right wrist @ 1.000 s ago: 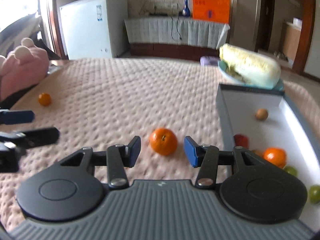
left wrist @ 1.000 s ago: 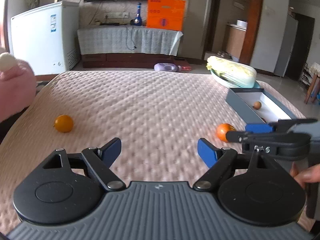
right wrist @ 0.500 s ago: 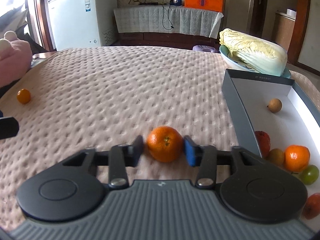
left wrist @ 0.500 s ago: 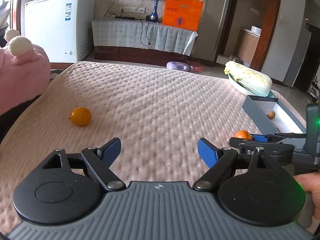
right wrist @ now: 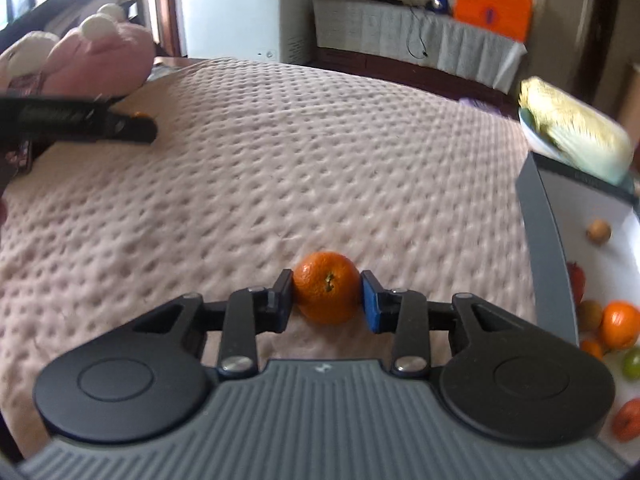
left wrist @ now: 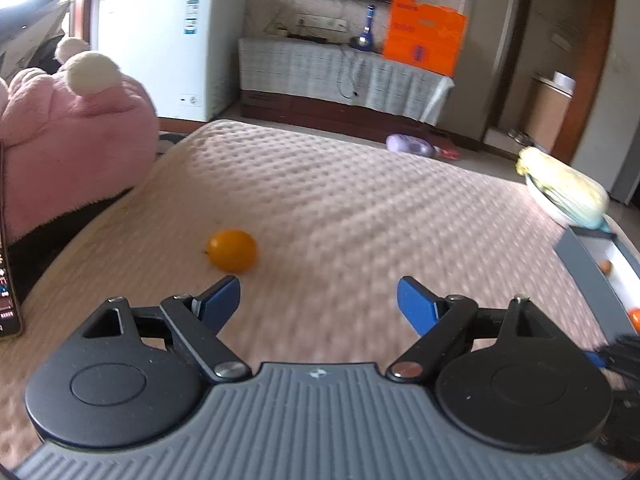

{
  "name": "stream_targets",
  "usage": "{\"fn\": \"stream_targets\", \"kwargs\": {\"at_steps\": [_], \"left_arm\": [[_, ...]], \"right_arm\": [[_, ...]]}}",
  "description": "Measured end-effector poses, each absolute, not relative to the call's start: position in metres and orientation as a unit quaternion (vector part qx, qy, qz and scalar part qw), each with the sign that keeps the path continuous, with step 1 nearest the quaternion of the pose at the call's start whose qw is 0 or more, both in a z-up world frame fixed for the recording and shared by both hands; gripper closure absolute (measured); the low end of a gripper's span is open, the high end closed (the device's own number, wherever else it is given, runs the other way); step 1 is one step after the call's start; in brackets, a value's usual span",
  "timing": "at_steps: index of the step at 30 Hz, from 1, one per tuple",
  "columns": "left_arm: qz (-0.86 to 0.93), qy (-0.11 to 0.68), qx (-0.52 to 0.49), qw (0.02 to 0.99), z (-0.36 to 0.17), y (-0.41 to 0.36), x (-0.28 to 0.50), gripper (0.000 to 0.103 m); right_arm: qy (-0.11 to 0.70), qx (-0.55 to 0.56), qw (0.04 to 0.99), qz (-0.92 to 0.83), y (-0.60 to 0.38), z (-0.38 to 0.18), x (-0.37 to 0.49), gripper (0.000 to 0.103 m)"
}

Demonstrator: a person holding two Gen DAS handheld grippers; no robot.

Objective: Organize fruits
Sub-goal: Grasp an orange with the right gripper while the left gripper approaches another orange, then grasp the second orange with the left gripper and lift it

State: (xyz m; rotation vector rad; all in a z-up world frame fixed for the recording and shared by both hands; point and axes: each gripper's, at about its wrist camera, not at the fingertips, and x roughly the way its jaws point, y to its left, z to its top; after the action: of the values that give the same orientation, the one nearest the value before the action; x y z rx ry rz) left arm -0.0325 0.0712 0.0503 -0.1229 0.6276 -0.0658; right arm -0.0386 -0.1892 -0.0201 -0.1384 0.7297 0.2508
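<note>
Between the blue pads of our right gripper point(right wrist: 326, 300) sits a tangerine point(right wrist: 327, 286), stem end facing the camera, resting low against the pink quilted cover point(right wrist: 280, 160). Its jaws have just been closing, and both pads now press the fruit's sides, so we have it clamped. Just to the right stands the grey-walled box point(right wrist: 548, 248) with a white floor; inside we see an orange fruit point(right wrist: 620, 324), a green grape point(right wrist: 632, 362), a red fruit point(right wrist: 628, 420) by the near edge, another red one against the wall, and a small brown fruit point(right wrist: 599, 231) farther back. Beyond the box a napa cabbage point(right wrist: 576, 136) lies in a bowl.

Our left gripper point(left wrist: 319, 300) hangs over the cover with its jaws spread wide and nothing between them. A yellow-orange citrus point(left wrist: 232, 250) lies on the cover just ahead of the left pad, not touching it. In the right wrist view we see one black finger of the left gripper at the far left, with a sliver of orange behind its tip.

At the left edge of the cover rests a pink plush toy point(left wrist: 72, 136) with cream ears. Farther back, off the cover, stand a white chest freezer point(left wrist: 160, 44), a low cabinet draped in grey cloth point(left wrist: 344, 76), and an orange carton point(left wrist: 424, 38) on top of it.
</note>
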Motion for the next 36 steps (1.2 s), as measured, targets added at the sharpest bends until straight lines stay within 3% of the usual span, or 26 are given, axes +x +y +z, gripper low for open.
{"fn": "stream_targets", "kwargs": {"at_steps": [11, 20, 22, 25, 30, 36], "left_arm": [[0.035, 0.303, -0.091, 0.948, 0.031, 0.116, -0.002, 0.014], [0.029, 0.312, -0.075, 0.947, 0.021, 0.109, 0.015, 0.016], [0.025, 0.314, -0.067, 0.947, 0.019, 0.105, 0.016, 0.02], [0.017, 0.322, -0.067, 0.944, 0.016, 0.104, 0.019, 0.037], [0.028, 0.321, -0.06, 0.945, 0.012, 0.104, 0.019, 0.051], [0.037, 0.322, -0.034, 0.945, 0.01, 0.102, 0.019, 0.056]], "right_arm": [[0.361, -0.062, 0.921, 0.131, -0.193, -0.02, -0.035, 0.064], [0.363, -0.064, 0.919, 0.138, -0.194, -0.02, -0.034, 0.064], [0.363, -0.066, 0.919, 0.14, -0.194, -0.02, -0.034, 0.064], [0.362, -0.068, 0.919, 0.142, -0.194, -0.02, -0.034, 0.064], [0.361, -0.069, 0.919, 0.142, -0.194, -0.02, -0.035, 0.064], [0.36, -0.07, 0.919, 0.143, -0.194, -0.02, -0.035, 0.064]]}}
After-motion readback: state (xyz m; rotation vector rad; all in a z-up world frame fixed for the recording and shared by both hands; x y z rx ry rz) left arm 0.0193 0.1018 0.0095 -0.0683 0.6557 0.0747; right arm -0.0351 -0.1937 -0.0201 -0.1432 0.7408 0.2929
